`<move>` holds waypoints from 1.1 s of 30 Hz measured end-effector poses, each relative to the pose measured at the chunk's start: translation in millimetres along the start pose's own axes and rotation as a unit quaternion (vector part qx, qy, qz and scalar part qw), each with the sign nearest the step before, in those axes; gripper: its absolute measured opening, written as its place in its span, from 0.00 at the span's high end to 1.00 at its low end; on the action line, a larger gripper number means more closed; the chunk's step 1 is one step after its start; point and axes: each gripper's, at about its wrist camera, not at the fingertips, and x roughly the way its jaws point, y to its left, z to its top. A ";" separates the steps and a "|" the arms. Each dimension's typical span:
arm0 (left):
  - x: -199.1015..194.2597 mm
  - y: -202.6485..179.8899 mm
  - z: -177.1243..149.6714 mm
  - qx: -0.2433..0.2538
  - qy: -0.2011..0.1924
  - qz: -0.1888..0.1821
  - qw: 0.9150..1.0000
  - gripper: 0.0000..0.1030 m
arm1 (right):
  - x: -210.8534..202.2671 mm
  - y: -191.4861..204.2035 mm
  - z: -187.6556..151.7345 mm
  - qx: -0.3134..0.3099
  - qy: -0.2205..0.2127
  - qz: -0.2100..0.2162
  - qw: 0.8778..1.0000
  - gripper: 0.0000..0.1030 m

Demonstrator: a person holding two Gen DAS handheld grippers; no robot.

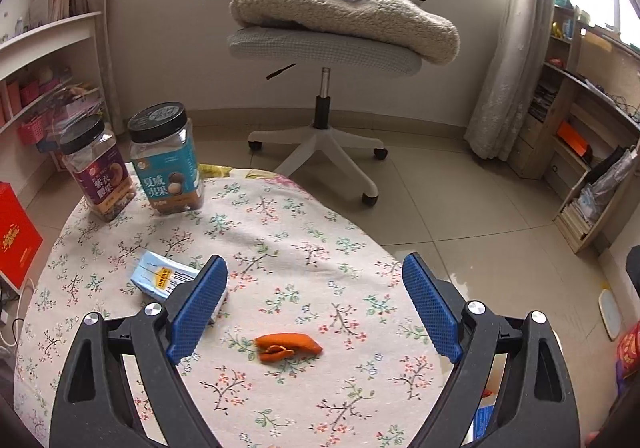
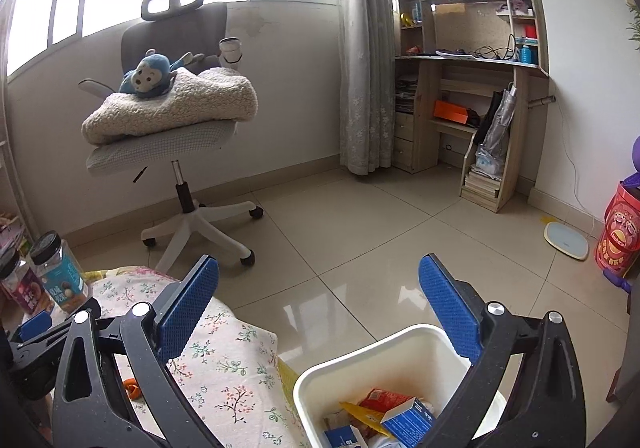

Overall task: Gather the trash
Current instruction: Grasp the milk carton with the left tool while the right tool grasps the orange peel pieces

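Note:
An orange peel (image 1: 289, 346) lies on the floral tablecloth (image 1: 280, 232), between the wide-apart blue pads of my left gripper (image 1: 314, 276), which is open and empty above the table. A light-blue carton (image 1: 166, 278) lies flat, partly hidden behind the left pad. My right gripper (image 2: 318, 280) is open and empty, hovering over a white bin (image 2: 360, 358) on the floor beside the table. The bin holds a blue box (image 2: 408, 422), a red wrapper (image 2: 380, 398) and a yellow packet. A bit of orange peel (image 2: 132, 388) shows in the right wrist view.
Two black-lidded snack jars (image 1: 98, 171) (image 1: 168, 159) stand at the table's far left. An office chair (image 1: 324, 43) with a blanket and a blue plush monkey stands beyond. Shelves line both sides; a red box (image 1: 16, 236) stands left of the table.

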 end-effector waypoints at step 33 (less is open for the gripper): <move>103.0 167.1 -22.8 -0.137 0.161 0.066 0.975 0.42 | 96.7 222.7 -131.4 -0.336 0.240 0.250 0.876 0.10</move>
